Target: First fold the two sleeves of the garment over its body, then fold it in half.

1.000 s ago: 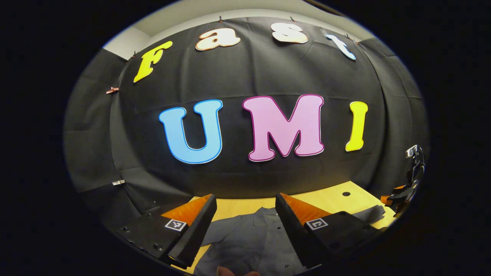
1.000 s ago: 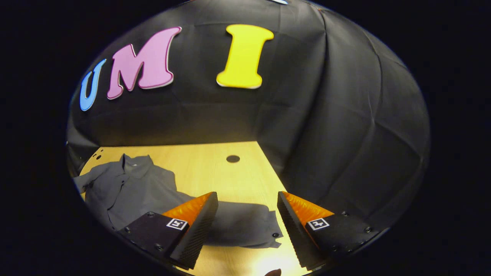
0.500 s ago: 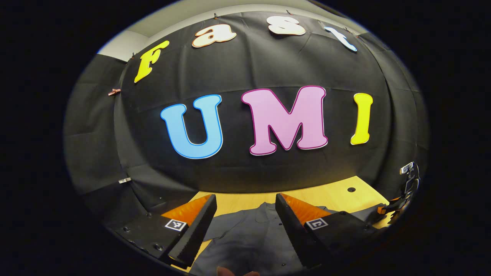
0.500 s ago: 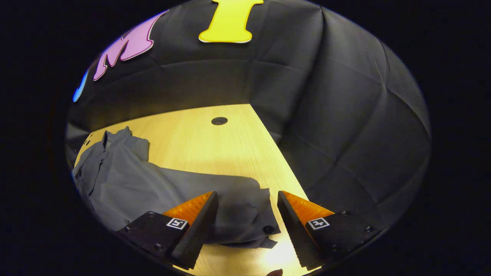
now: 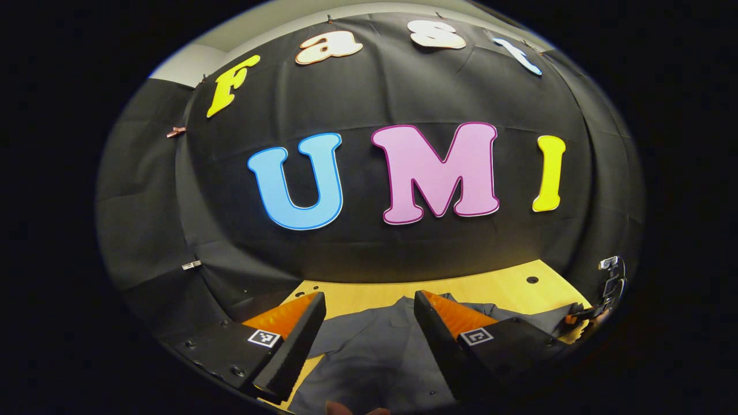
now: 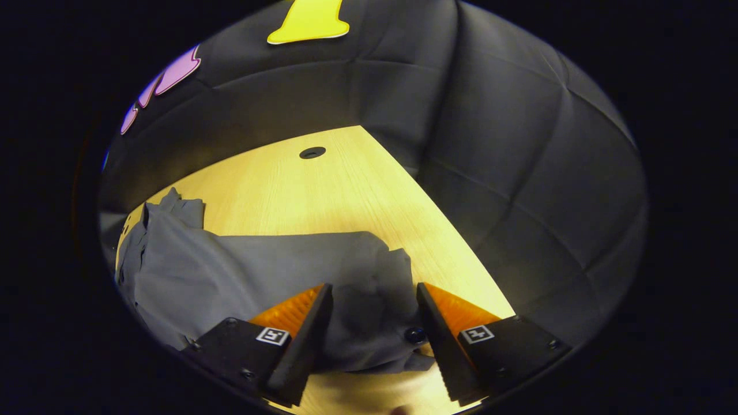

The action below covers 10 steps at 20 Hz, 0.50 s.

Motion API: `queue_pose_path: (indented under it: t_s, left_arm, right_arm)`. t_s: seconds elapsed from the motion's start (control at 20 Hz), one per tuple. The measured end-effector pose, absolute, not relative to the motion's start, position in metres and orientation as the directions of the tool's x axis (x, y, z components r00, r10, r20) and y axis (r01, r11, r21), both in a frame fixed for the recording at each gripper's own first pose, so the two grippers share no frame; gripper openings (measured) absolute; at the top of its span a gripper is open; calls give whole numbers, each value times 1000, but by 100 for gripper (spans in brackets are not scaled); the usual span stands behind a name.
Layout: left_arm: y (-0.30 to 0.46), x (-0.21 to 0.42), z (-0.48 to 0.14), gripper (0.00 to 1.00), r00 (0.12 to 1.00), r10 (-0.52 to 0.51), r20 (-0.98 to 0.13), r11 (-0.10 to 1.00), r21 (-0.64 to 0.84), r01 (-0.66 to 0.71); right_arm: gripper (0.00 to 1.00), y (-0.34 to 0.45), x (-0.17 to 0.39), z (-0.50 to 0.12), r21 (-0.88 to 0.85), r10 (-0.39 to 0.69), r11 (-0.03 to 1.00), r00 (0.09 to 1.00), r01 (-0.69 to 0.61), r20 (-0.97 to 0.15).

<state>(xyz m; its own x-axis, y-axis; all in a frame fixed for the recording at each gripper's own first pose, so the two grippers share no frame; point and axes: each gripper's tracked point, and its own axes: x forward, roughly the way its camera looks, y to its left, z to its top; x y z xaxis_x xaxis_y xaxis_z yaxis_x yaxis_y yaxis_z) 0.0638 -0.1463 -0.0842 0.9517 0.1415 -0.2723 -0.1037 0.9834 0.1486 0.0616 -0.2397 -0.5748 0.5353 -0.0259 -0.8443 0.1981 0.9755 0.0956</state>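
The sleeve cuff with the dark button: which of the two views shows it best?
The right gripper view. There the cuff lies on the wooden table between the open fingers of the right gripper, its button plain. The left gripper view shows the sleeve's end small and far off, beside the right gripper.

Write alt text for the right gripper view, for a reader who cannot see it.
The right tongs stand open, fingers either side of the cuff end of a grey button-up shirt's sleeve. The shirt lies spread on a light wooden table, which has a round hole near the black cloth wall.
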Motion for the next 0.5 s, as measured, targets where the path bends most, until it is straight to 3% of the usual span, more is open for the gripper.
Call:
queue_pose_path:
  t_s: [0.15,0.5]
  left_arm:
    - [-131,64,-88,98,952,124,-279,989,115,-95]
    - [-71,68,-76,97,975,76,-209,988,148,-46]
  right_arm:
    - [9,-239,63,-569,67,-52,976,517,209,-854]
    - [8,-219,83,-429,58,-162,962,730,266,-664]
